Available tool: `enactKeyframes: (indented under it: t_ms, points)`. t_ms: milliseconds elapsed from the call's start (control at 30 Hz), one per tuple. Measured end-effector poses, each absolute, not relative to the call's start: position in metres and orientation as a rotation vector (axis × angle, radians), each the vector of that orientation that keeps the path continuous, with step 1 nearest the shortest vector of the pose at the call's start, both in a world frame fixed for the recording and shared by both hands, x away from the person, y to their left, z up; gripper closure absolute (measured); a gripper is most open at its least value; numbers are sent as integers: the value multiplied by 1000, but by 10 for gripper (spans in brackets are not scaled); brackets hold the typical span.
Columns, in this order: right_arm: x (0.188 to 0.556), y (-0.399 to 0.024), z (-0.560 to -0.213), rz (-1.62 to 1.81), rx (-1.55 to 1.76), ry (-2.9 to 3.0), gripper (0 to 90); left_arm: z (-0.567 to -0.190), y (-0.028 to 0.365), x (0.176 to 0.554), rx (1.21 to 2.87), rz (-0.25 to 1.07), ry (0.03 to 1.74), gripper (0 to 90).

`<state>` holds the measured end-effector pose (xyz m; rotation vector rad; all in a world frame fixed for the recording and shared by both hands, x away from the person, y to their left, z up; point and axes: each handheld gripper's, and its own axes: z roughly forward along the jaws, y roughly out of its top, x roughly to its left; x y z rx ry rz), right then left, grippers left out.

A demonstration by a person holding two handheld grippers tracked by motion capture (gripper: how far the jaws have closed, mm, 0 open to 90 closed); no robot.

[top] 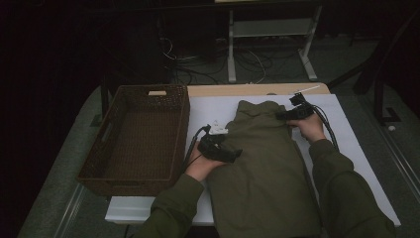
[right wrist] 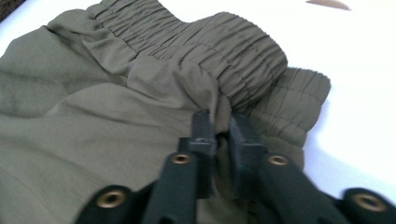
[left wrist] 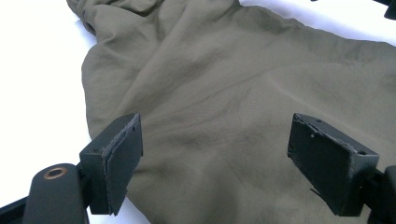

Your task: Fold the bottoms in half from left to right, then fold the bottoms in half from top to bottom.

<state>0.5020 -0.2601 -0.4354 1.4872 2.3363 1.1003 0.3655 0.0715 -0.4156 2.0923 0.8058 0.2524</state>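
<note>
An olive-green garment (top: 265,163) with an elastic waistband (right wrist: 219,51) lies lengthwise on the white table cover (top: 213,106), waistband at the far end. My right gripper (top: 288,115) sits at the garment's far right, just below the waistband; in the right gripper view its jaws (right wrist: 219,128) are pinched on a fold of the cloth. My left gripper (top: 229,152) rests at the garment's left edge, mid-length. In the left gripper view its fingers (left wrist: 116,158) stand wide apart over the fabric (left wrist: 224,102), with nothing pressed between them.
A dark woven basket (top: 138,141) stands on the left part of the table, beside my left hand. Bare white cover lies to the right of the garment (top: 346,139). Beyond the table are cables and a white stand's legs (top: 270,54) on the floor.
</note>
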Motion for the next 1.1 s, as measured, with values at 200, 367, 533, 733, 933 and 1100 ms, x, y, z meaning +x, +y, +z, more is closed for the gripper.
enactKeyframes:
  t_ms: [200, 367, 533, 733, 933, 1100]
  points:
    - [501, -263, -426, 1061, 1432, 2299, 863, -415, 72, 365, 2091, 256, 807, 175]
    - [499, -273, -422, 1014, 1442, 2290, 863, -415, 73, 366, 2094, 259, 812, 175]
    - [498, -277, -430, 966, 1491, 2238, 621, -415, 72, 365, 2094, 261, 811, 175]
    - [502, -282, -441, 978, 1591, 2250, 542, -416, 72, 366, 2090, 261, 821, 175]
    - [503, -282, -446, 997, 1657, 2254, 611, -416, 72, 370, 2084, 270, 836, 175]
    - [500, -285, -448, 1017, 1665, 2242, 749, -416, 69, 376, 2090, 279, 848, 175]
